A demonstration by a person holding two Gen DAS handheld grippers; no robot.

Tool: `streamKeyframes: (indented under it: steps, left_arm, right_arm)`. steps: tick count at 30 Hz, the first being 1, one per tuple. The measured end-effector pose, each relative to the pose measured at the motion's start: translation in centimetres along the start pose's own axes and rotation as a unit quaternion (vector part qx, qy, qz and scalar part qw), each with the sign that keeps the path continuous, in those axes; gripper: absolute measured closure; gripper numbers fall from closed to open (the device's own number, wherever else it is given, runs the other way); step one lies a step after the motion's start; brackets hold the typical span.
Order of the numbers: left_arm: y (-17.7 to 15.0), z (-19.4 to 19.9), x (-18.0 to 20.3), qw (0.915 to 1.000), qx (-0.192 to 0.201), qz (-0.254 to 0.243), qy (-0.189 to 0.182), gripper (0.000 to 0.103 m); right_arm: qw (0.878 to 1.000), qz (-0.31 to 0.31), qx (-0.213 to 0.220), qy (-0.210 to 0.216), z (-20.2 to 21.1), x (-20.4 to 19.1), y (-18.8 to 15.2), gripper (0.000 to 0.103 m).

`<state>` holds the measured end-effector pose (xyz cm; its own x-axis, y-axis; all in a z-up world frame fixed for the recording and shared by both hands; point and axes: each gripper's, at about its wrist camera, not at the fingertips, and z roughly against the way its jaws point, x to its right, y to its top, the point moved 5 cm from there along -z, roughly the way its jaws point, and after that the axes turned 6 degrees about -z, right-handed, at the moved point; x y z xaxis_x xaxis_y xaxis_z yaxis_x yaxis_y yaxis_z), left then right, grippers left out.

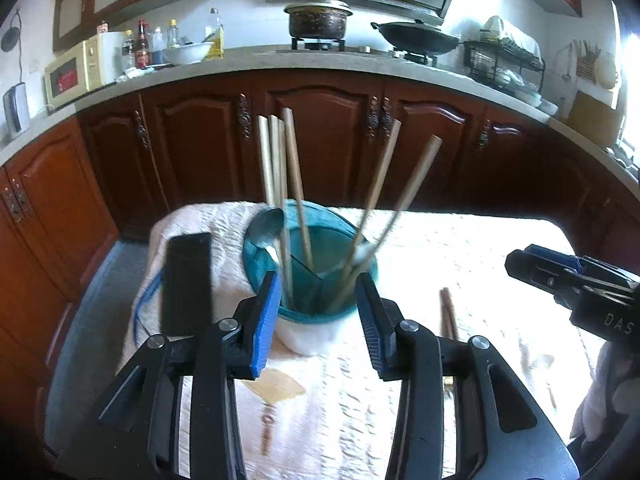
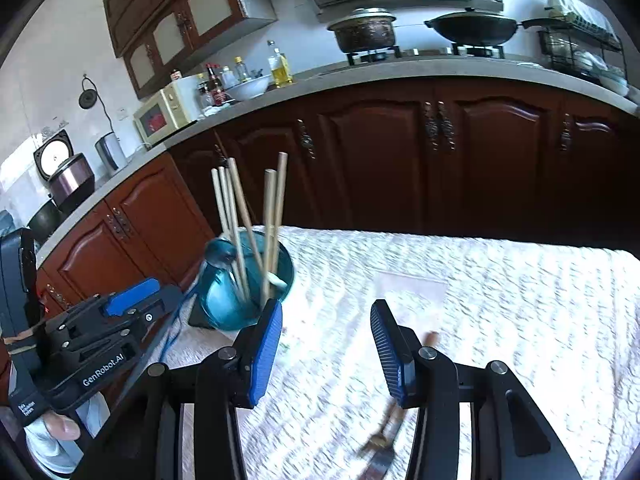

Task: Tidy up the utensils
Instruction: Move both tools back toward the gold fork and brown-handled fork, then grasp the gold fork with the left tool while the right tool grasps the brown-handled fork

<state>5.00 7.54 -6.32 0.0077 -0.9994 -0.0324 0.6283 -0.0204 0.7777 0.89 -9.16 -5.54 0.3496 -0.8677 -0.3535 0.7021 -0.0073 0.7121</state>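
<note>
Teal holder [image 1: 310,256] with chopsticks [image 1: 296,184] stands just ahead of the released left hand-held gripper [image 1: 316,320]. A fork [image 2: 380,448] lies below the empty, parted right hand-held gripper [image 2: 326,344]; blur suggests a hurried grab could skid it.

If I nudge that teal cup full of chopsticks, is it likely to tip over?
Probably yes. The cup looks top-heavy: the chopsticks stand far above its rim and lean outward. The quilted cloth beneath it seems soft and uneven, so a push up high may topple it.
</note>
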Motion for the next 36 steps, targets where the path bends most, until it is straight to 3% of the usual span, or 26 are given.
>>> streamKeyframes:
  steps: [7,12,15,23,25,26,29,36]
  left_arm:
    - [-1.2,-0.4,2.3,0.9993,-0.019,-0.002,-0.031,0.063]
    - [-2.5,-1.6,3.3,0.9980,-0.043,-0.002,-0.046,0.063]
    - [-3.0,-2.3,3.6,0.9970,-0.056,0.000,-0.054,0.063]
    - [-4.0,-3.6,4.4,0.9950,-0.075,-0.013,-0.064,0.063]
    - [-4.1,-3.7,4.8,0.9945,-0.077,-0.017,-0.068,0.063]
    - [-4.1,-3.8,5.0,0.9942,-0.078,-0.020,-0.071,0.063]
    - [-4.2,-4.1,5.7,0.9929,-0.081,-0.029,-0.082,0.063]
    - [-4.7,-5.5,7.1,0.9902,-0.098,-0.037,-0.091,0.063]
  right_arm:
    - [0.999,-0.021,-0.022,-0.035,1.0,3.9,-2.4,0.059]
    - [0.994,-0.059,-0.081,-0.047,-1.1,8.2,-5.7,0.060]
    - [0.989,-0.080,-0.119,-0.047,-3.3,10.0,-7.7,0.072]
    - [0.978,-0.115,-0.173,-0.030,-9.4,10.7,-8.9,0.076]
    - [0.975,-0.118,-0.185,-0.037,-10.8,11.0,-9.2,0.083]
    - [0.974,-0.123,-0.185,-0.036,-11.0,11.2,-9.3,0.093]
    - [0.973,-0.140,-0.181,-0.024,-10.3,11.7,-9.5,0.094]
    - [0.971,-0.148,-0.180,-0.054,-5.9,15.1,-10.9,0.095]
